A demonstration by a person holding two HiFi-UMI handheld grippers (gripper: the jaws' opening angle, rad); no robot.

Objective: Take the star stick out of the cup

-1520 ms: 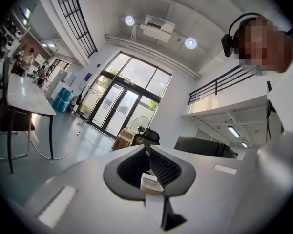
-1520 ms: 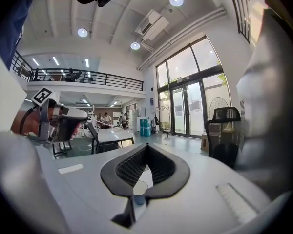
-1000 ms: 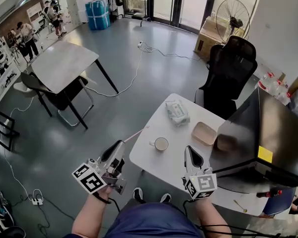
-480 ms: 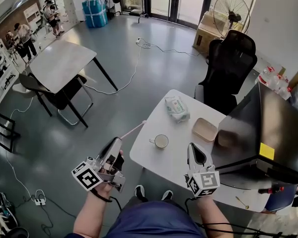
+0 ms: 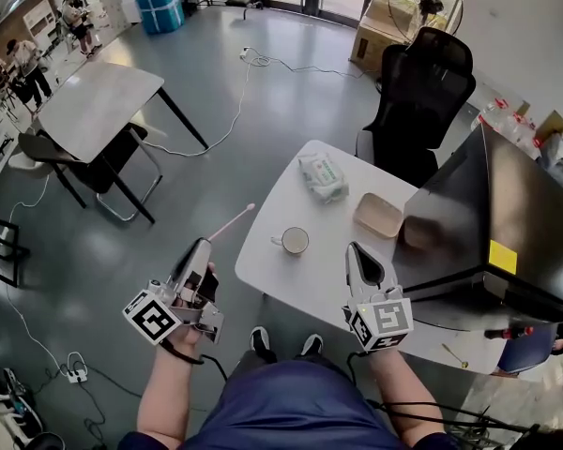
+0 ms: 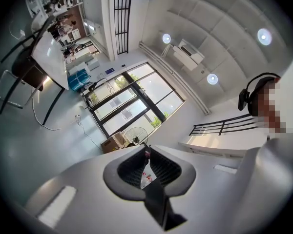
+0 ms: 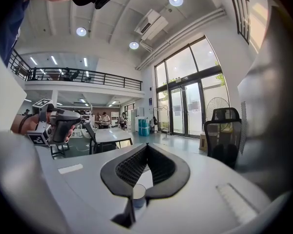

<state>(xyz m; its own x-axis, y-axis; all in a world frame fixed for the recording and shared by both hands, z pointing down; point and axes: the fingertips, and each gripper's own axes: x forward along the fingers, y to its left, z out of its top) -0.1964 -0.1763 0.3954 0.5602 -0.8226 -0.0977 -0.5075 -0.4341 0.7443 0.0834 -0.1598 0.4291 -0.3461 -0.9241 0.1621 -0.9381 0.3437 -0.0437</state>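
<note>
In the head view my left gripper (image 5: 203, 245) hangs off the table's left edge, over the floor. It is shut on the thin pink star stick (image 5: 233, 220), which points up and right toward the white cup (image 5: 294, 240). The stick is clear of the cup, which stands on the white table (image 5: 291, 284) near its left edge. In the left gripper view a pink-and-white piece of the stick (image 6: 146, 172) shows between the closed jaws of the left gripper (image 6: 147, 148). My right gripper (image 5: 356, 254) is shut and holds nothing, over the table right of the cup. Through its closed jaws the right gripper (image 7: 146, 146) shows the cup (image 7: 138, 194).
A wipes pack (image 5: 321, 176) and a beige tray (image 5: 378, 214) lie further back on the table. A big black box (image 5: 493, 223) fills the table's right side. A black office chair (image 5: 422, 87) stands behind. A grey table (image 5: 98, 109) stands far left, with people beyond it.
The left gripper with the stick has drawn a little further left, away from the cup. The right gripper has stayed beside the cup.
</note>
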